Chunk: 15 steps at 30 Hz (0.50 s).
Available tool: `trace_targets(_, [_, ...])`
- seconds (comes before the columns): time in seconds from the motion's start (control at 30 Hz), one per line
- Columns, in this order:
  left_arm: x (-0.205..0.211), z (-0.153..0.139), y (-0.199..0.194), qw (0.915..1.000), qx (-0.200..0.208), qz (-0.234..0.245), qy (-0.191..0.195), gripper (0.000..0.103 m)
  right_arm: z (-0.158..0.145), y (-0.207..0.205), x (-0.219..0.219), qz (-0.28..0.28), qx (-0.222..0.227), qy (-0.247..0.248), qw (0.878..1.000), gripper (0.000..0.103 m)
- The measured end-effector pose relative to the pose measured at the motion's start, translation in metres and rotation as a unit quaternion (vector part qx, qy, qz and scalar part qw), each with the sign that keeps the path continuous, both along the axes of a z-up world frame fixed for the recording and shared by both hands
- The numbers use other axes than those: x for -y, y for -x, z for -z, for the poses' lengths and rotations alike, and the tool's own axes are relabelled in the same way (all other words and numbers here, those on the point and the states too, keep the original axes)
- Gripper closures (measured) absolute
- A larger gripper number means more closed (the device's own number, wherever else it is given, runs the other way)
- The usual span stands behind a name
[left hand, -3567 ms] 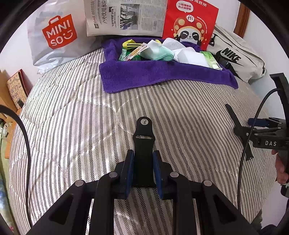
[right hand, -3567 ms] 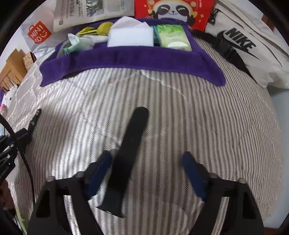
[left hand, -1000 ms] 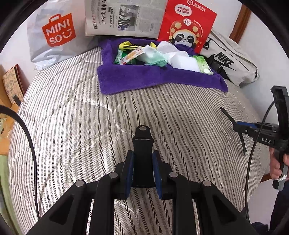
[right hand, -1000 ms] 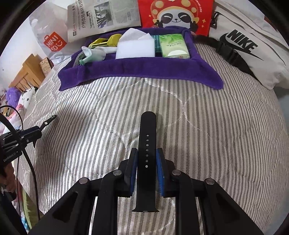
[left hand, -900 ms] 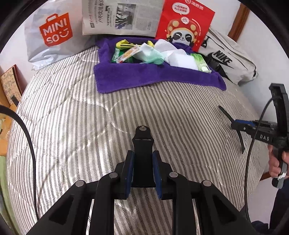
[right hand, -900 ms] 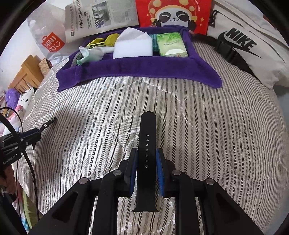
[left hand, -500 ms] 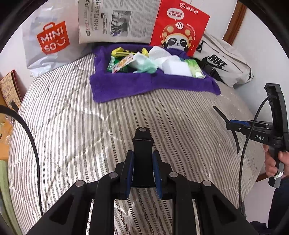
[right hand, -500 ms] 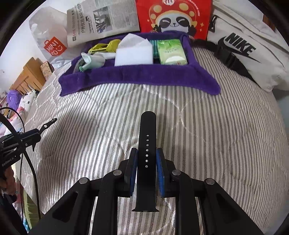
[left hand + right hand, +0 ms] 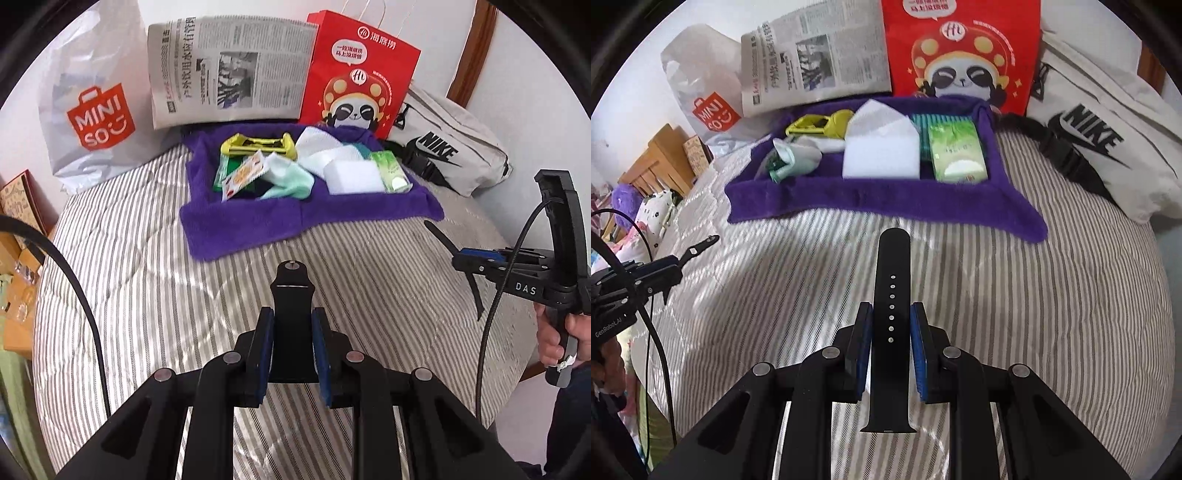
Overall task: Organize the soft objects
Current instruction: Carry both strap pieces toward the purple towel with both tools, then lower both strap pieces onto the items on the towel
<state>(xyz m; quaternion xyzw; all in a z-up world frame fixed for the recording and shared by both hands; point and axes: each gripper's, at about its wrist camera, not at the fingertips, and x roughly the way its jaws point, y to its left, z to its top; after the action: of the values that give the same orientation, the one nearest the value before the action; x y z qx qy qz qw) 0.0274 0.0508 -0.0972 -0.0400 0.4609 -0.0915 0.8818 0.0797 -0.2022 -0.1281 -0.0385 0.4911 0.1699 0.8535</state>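
The short watch strap half [image 9: 291,314], black with a metal stud at its far tip, sits pinched between the blue pads of the left gripper [image 9: 291,354]. Its long axis runs straight out along the fingers, stud end pointing ahead toward the purple towel tray [image 9: 258,225], wider end back between the jaws. It hangs above the striped quilt [image 9: 147,295], clear of it as far as the view shows.

Ahead of those jaws and a little to the left, the tray holds a yellow item [image 9: 258,146], a mint sock [image 9: 291,179], a white sponge block [image 9: 352,177] and a green tissue pack [image 9: 393,173].

The long watch strap half [image 9: 891,314], black with a row of small holes, is pinched the same way by the right gripper [image 9: 891,354]. Its long axis also lies along the fingers: rounded tip pointing forward to the tray's near edge, squared end reaching back past the pads toward the camera.

To the right of the left jaws, a person's hand [image 9: 561,332] grips the right tool's handle.
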Motion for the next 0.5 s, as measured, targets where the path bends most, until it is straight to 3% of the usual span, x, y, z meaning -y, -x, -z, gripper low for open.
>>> trace_targets(0.5, [0.006, -0.019, -0.049, 0.9999, 0.012, 0.008, 0.002, 0.083, -0.017, -0.049, -0.013, -0.006, 0.021, -0.015, 1.0, 0.082])
